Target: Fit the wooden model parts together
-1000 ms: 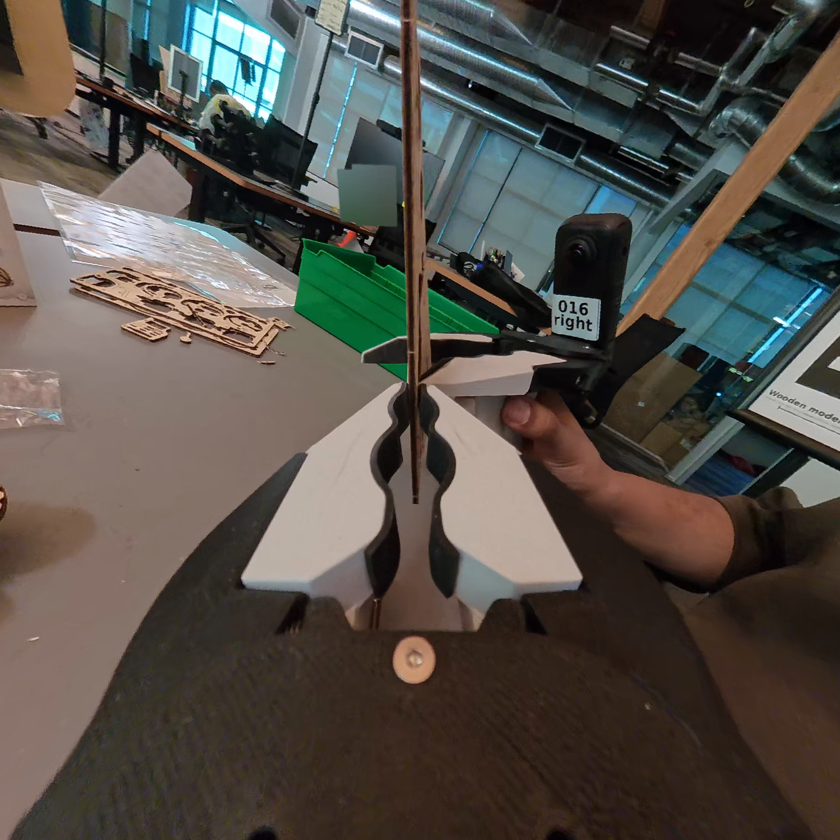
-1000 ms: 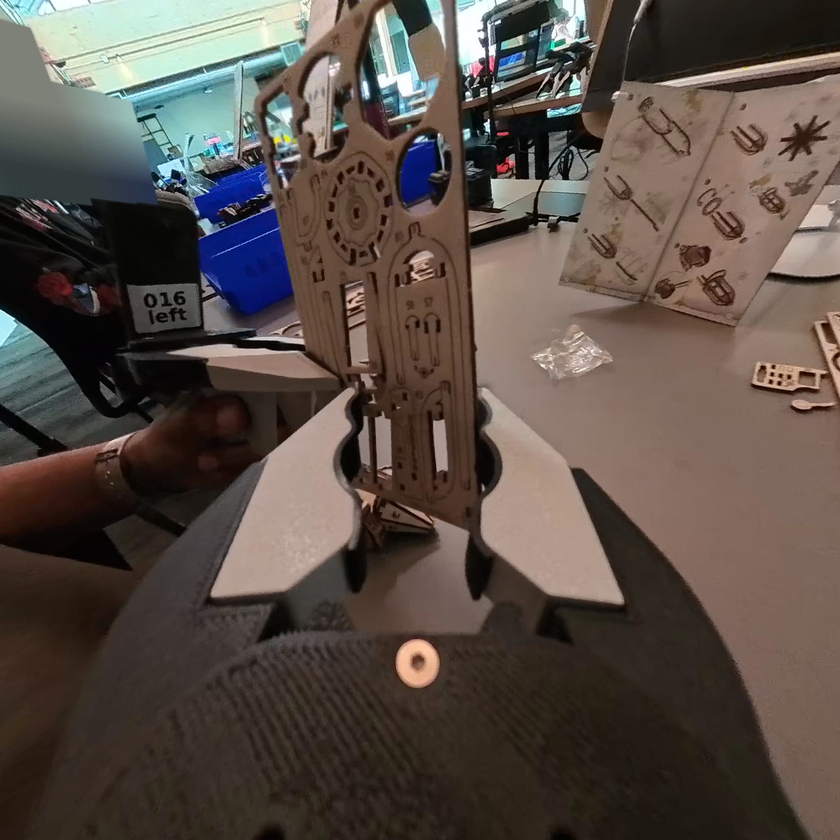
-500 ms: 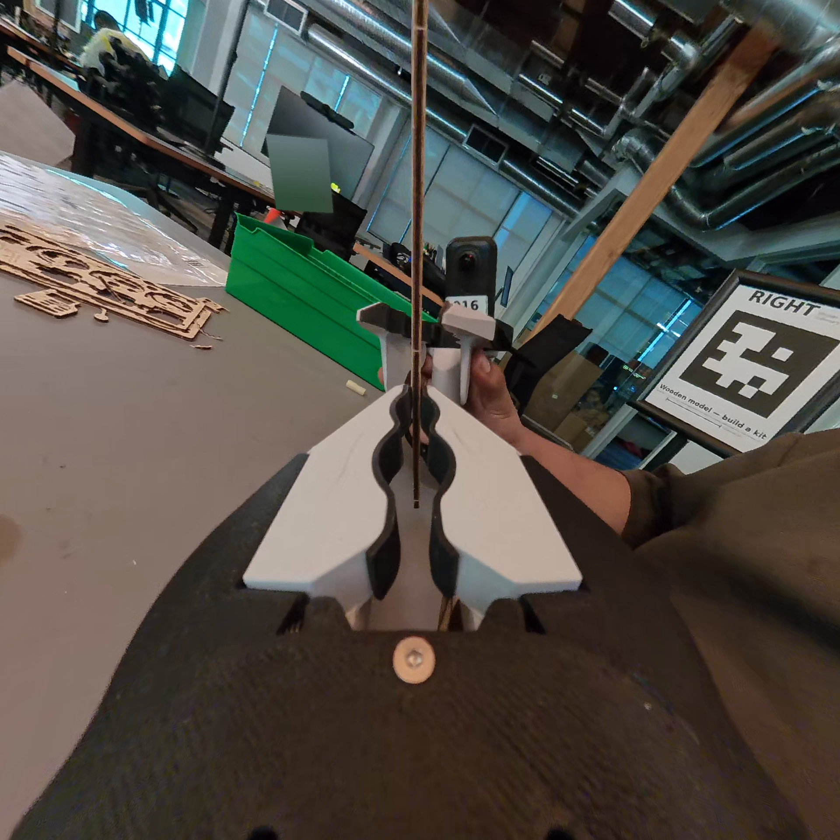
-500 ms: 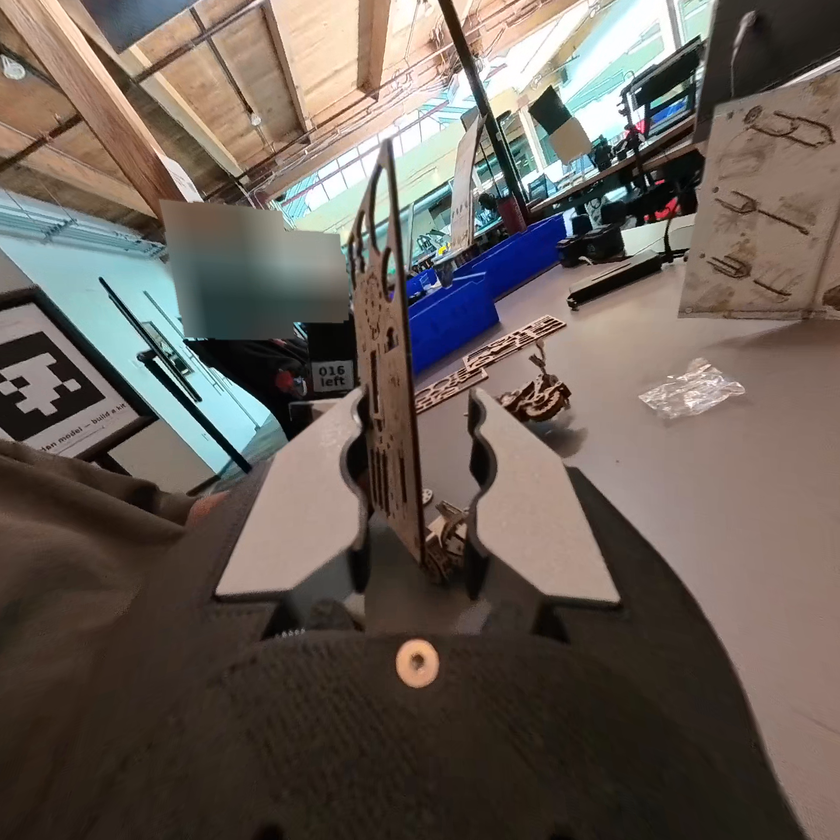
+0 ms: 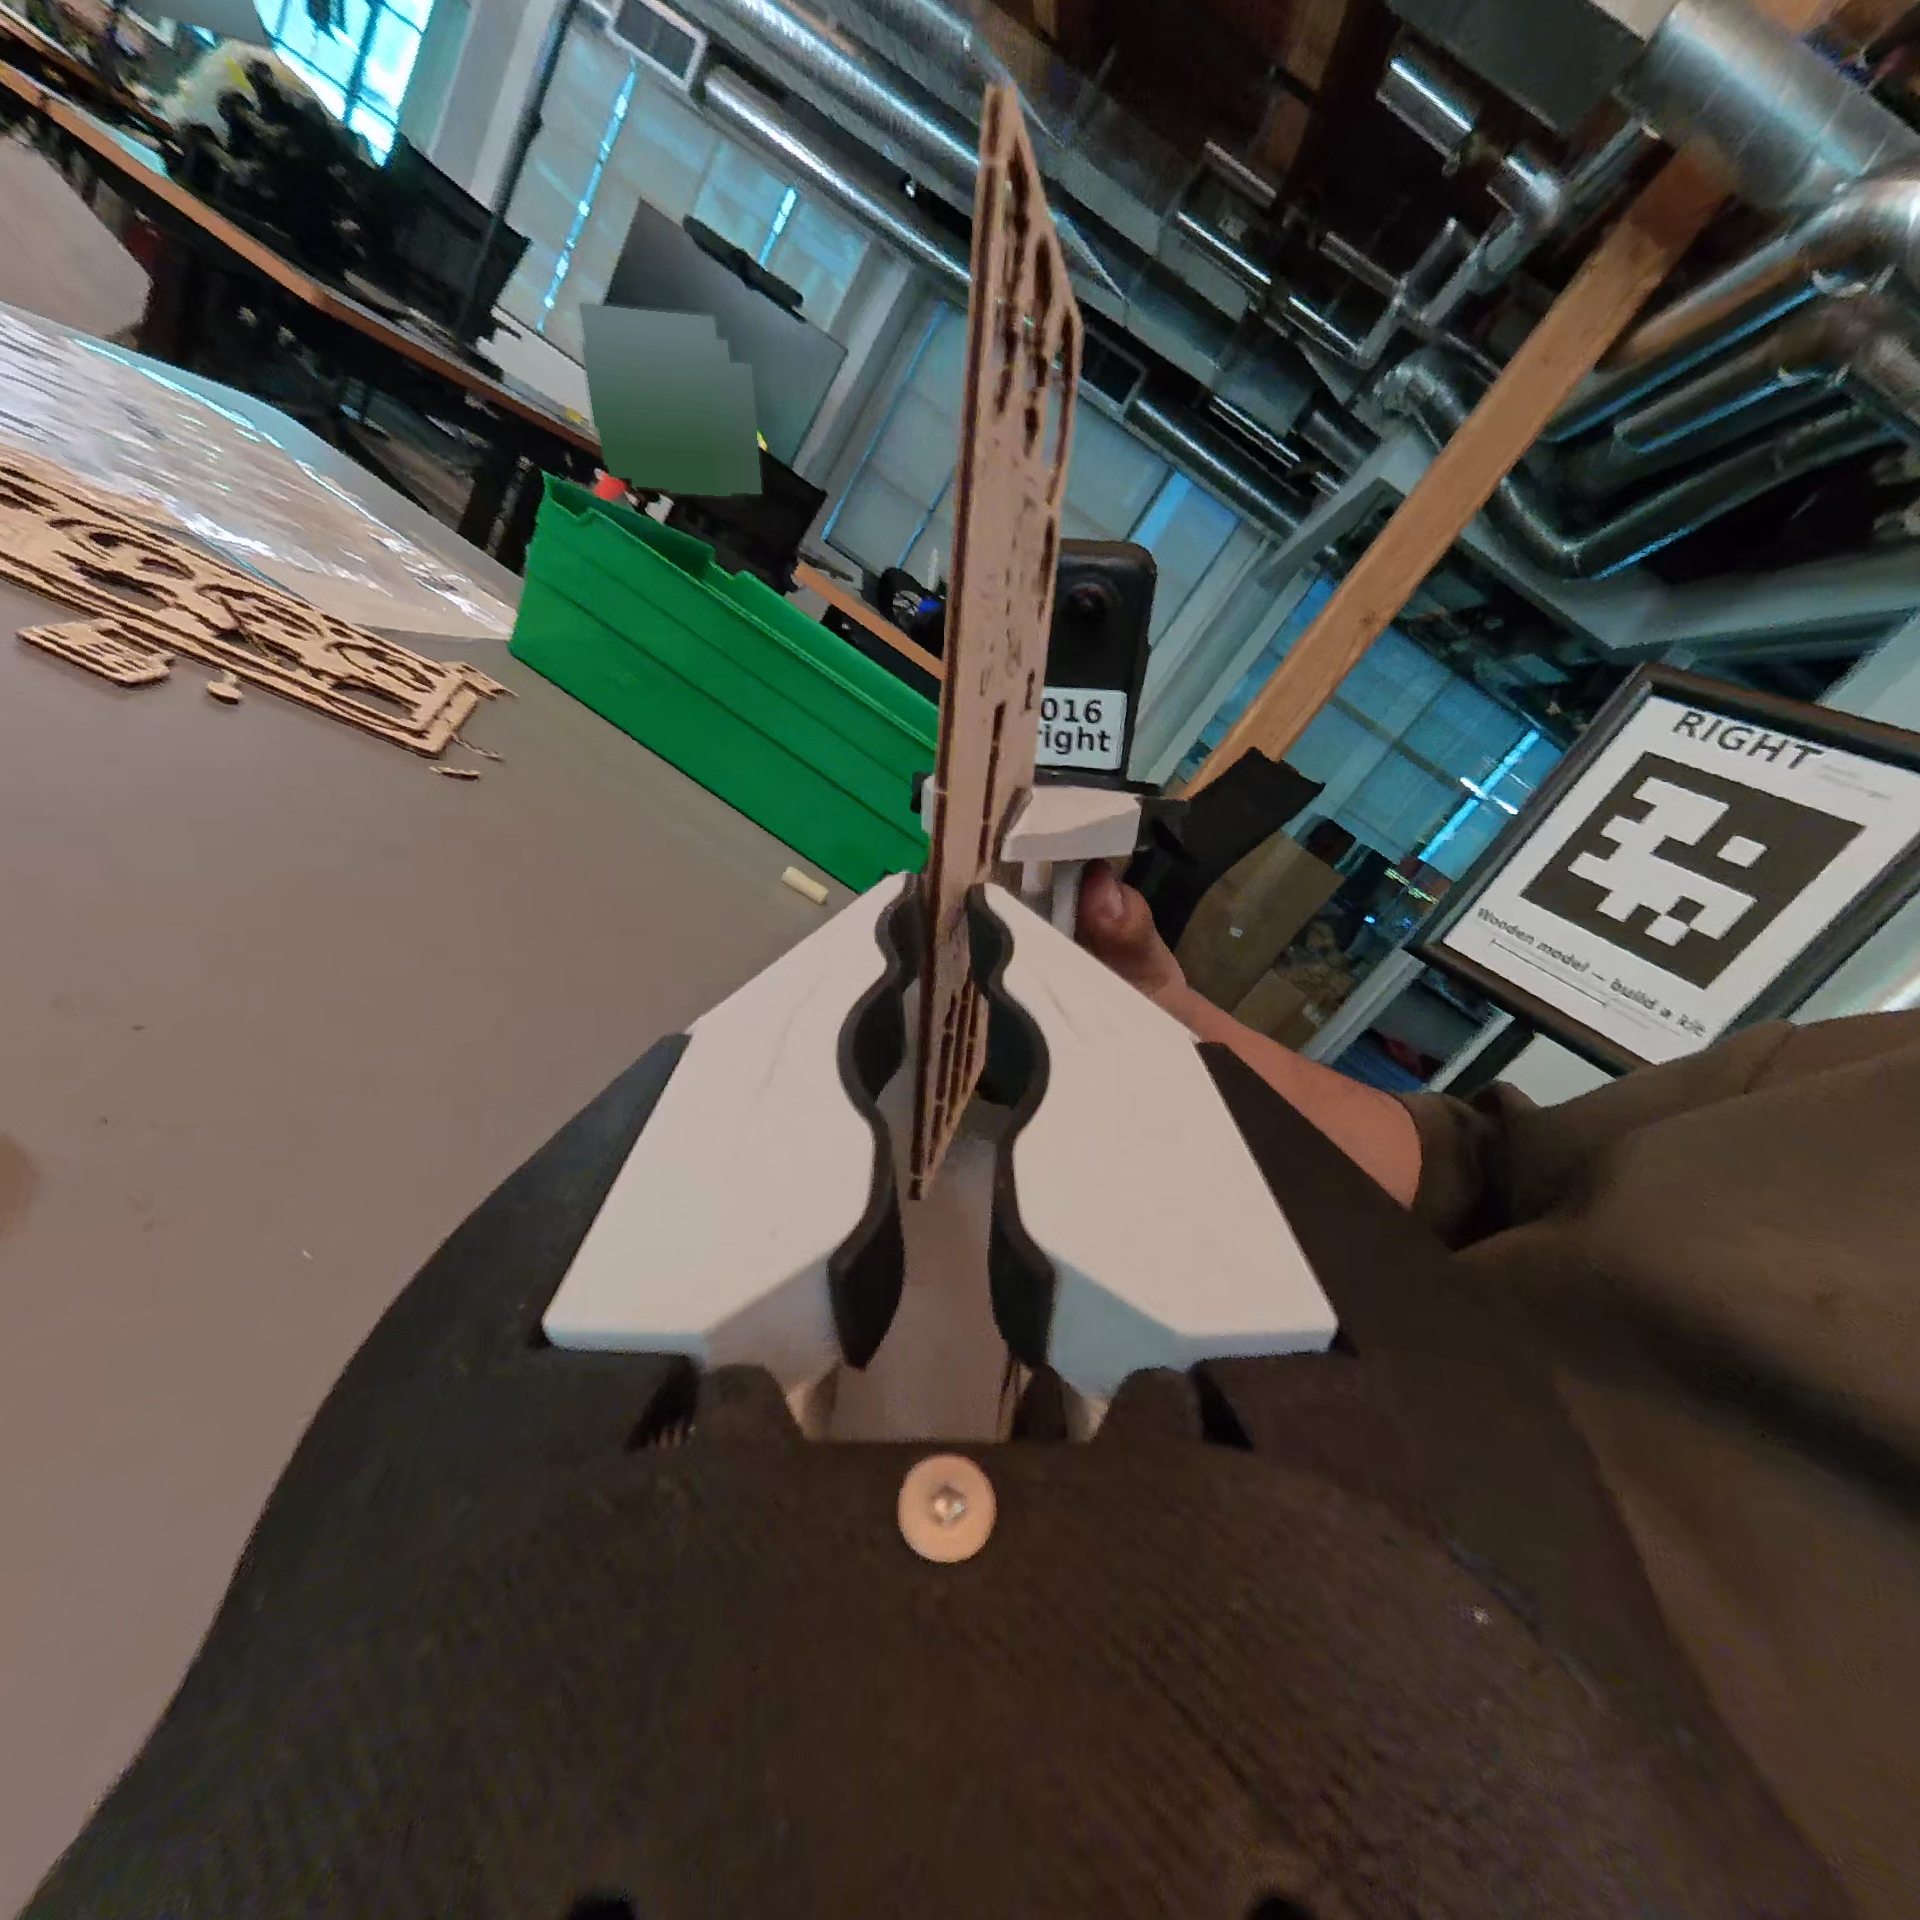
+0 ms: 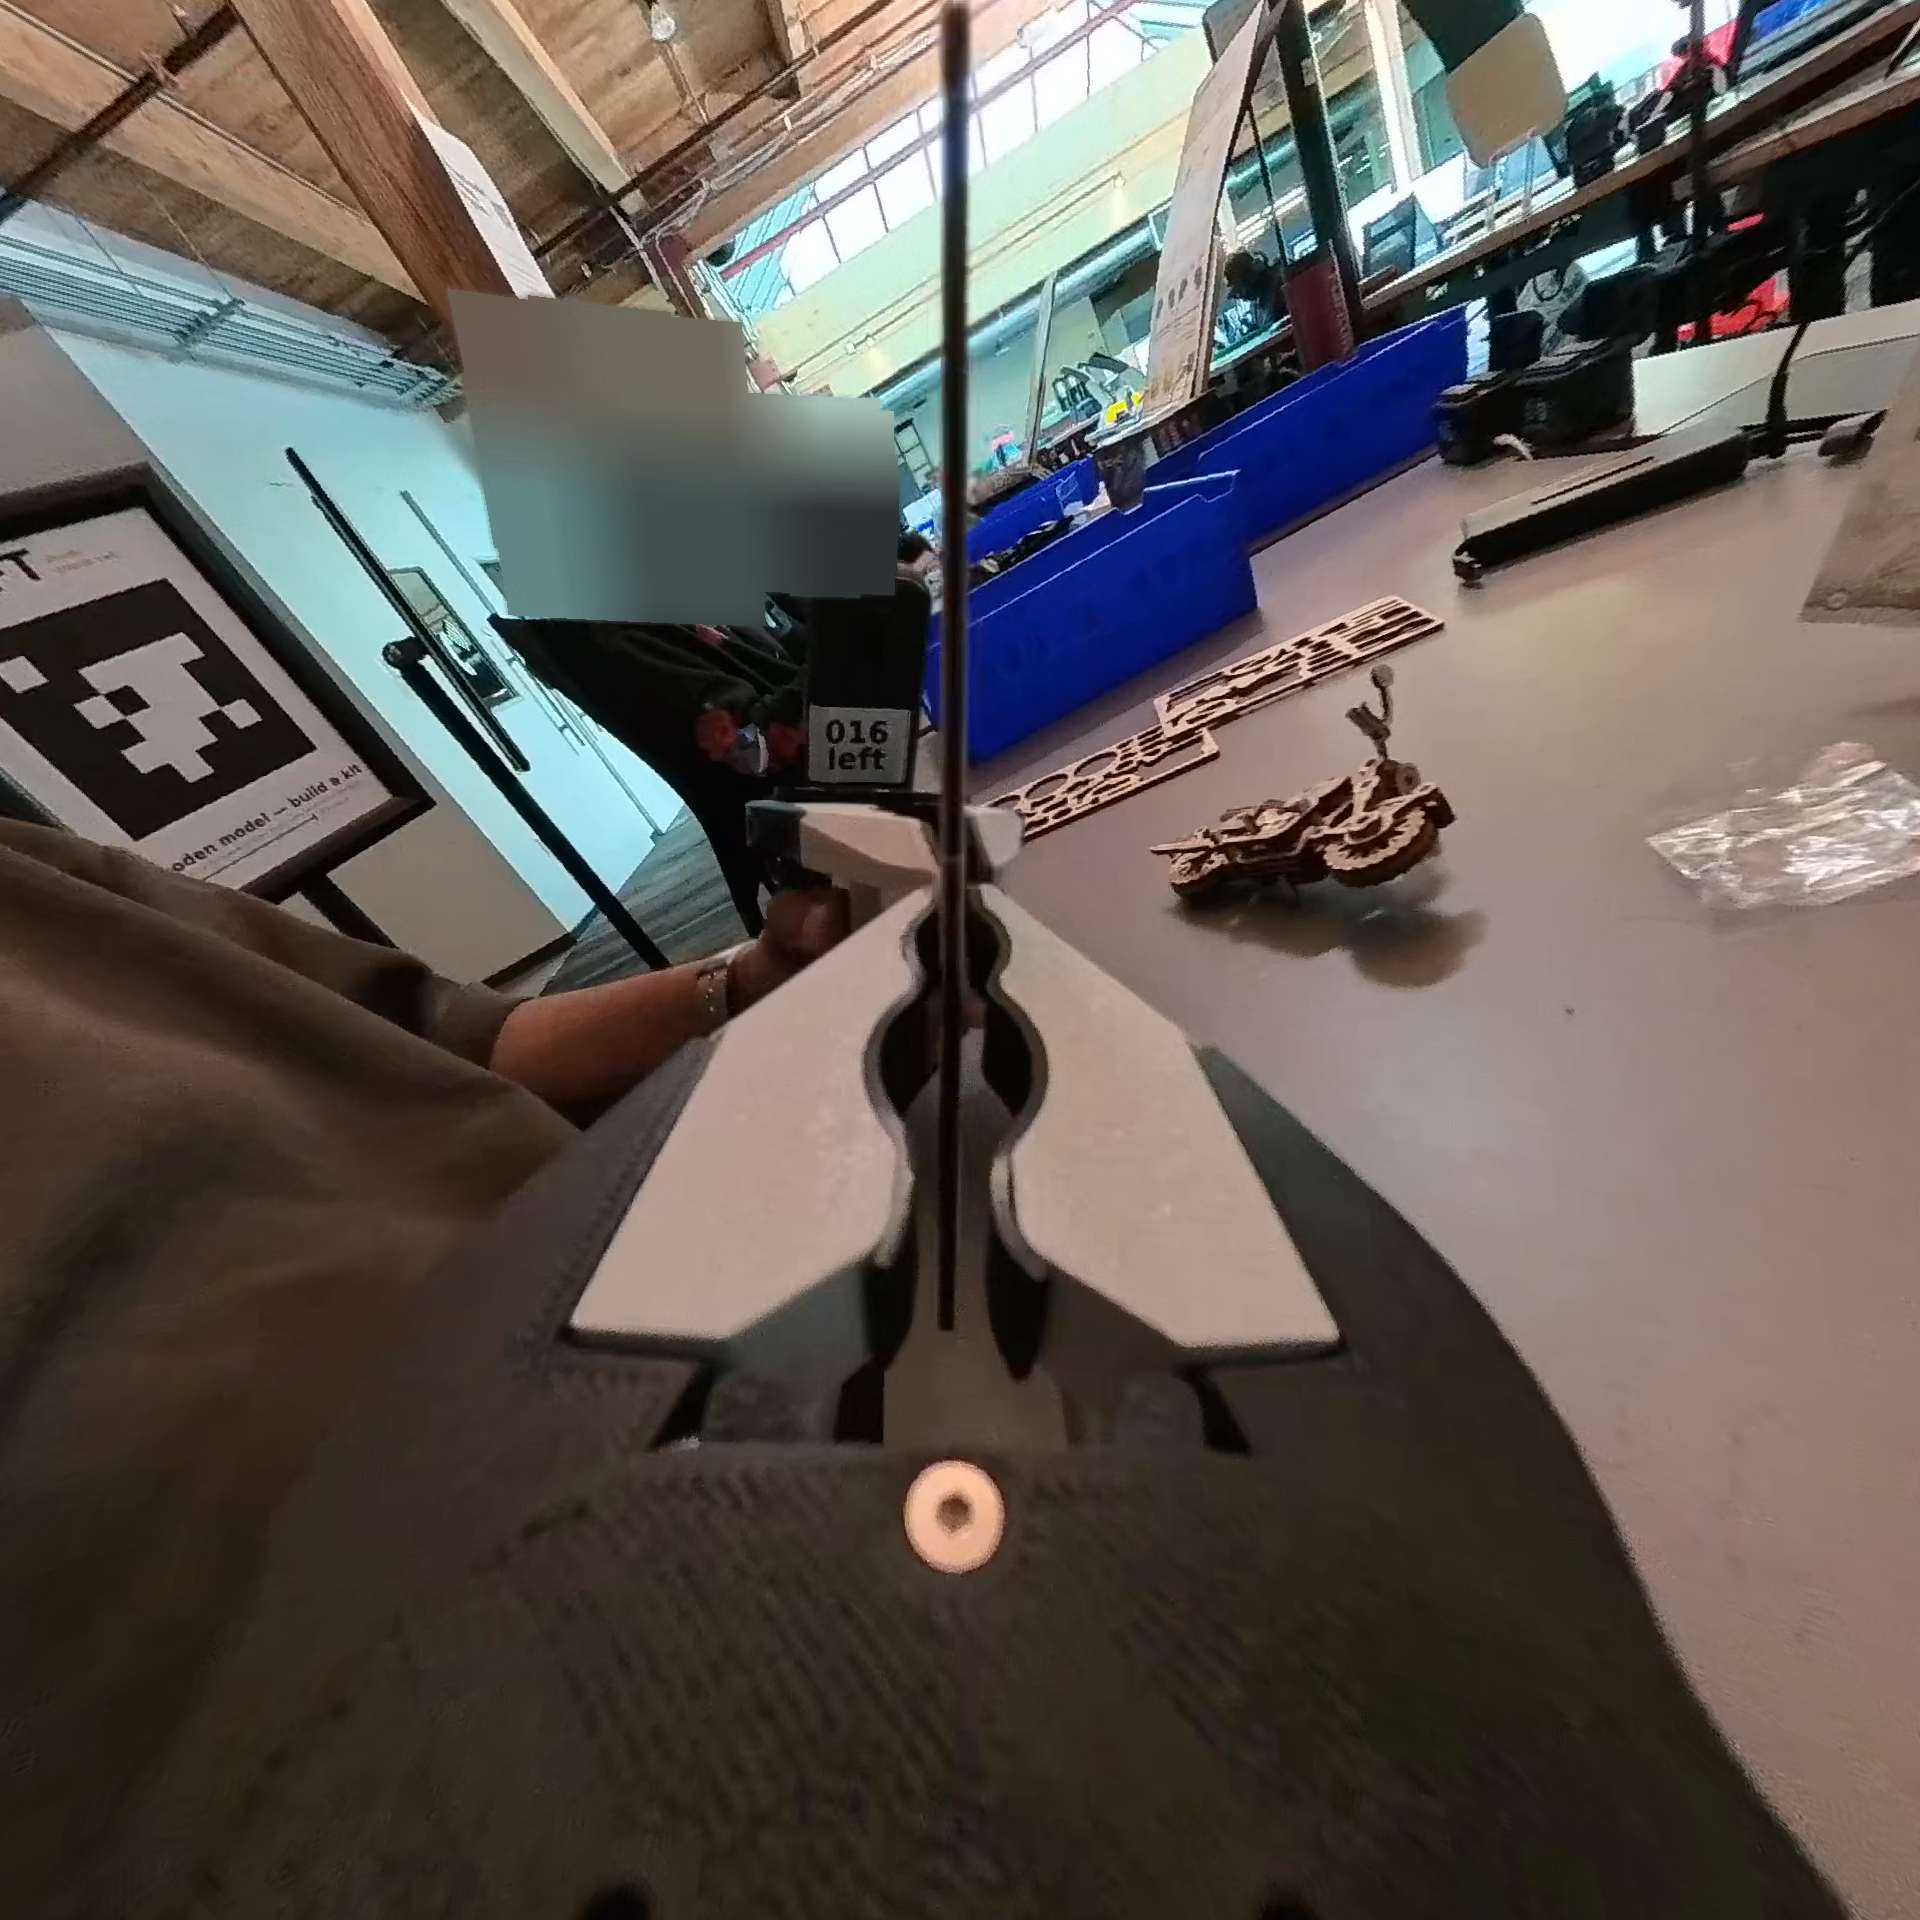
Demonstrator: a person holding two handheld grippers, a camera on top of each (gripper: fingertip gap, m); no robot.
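Observation:
A thin laser-cut wooden parts sheet [image 5: 1003, 623] stands upright off the table. My left gripper [image 5: 942, 914] is shut on its lower edge. In the right wrist view the sheet [image 6: 951, 520] shows edge-on as a dark line, and my right gripper [image 6: 954, 914] is shut on it from the opposite side. Each gripper shows beyond the sheet in the other's view: the right one [image 5: 1070, 826] and the left one [image 6: 883, 831]. A partly built wooden motorcycle model [image 6: 1314, 831] stands on the grey table [image 6: 1558, 1143] to the right.
More wooden parts sheets lie flat on the table [image 5: 239, 634] [image 6: 1216, 707]. A green bin [image 5: 717, 675] and blue bins [image 6: 1091, 603] stand at the table's far edge. A crumpled plastic bag [image 6: 1797, 831] lies at right. A person's sleeve [image 6: 208, 1143] is close by. Only a small space, under 4 cm, lies between the two pairs of fingers. The partly built wooden motorcycle model [image 6: 1314, 831] is about 20 cm from both grippers' fingertips.
My right gripper has shut on the sheet, which it only straddled before. The sheet now shows edge-on in the right view and slightly angled in the left view.

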